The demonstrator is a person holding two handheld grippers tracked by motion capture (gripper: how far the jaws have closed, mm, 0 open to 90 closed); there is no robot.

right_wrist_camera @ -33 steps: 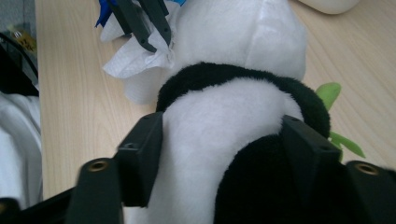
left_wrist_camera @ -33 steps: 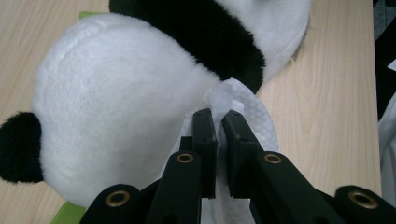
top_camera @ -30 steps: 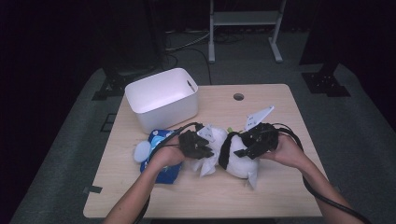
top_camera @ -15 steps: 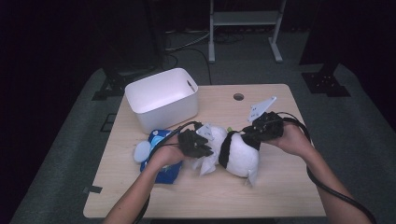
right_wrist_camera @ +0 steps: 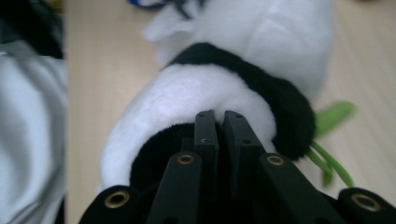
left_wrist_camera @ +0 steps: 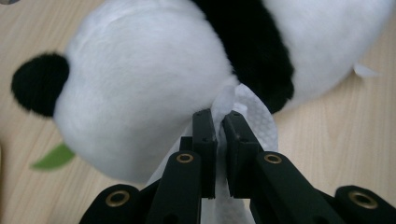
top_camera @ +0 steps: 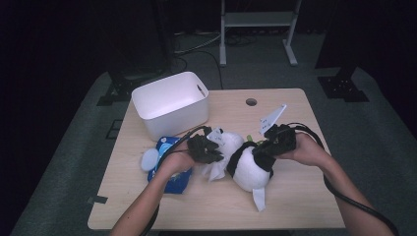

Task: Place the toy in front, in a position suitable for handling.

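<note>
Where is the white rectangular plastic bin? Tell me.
High view: the white rectangular plastic bin stands at the table's far left, just behind the blue packet and the left gripper.

Cut off along the top and right edges of the left gripper view: panda plush (left_wrist_camera: 154, 84). Blurred at the right gripper view's left edge: pale shape (right_wrist_camera: 28, 140), identity unclear. Half hidden under the forearm, left of centre in the high view: blue packet (top_camera: 169, 147).

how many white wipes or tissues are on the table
2 that I can make out: one wipe pinched in the left gripper against the panda plush, another white sheet sticking out below the plush. More may be hidden underneath.
</note>
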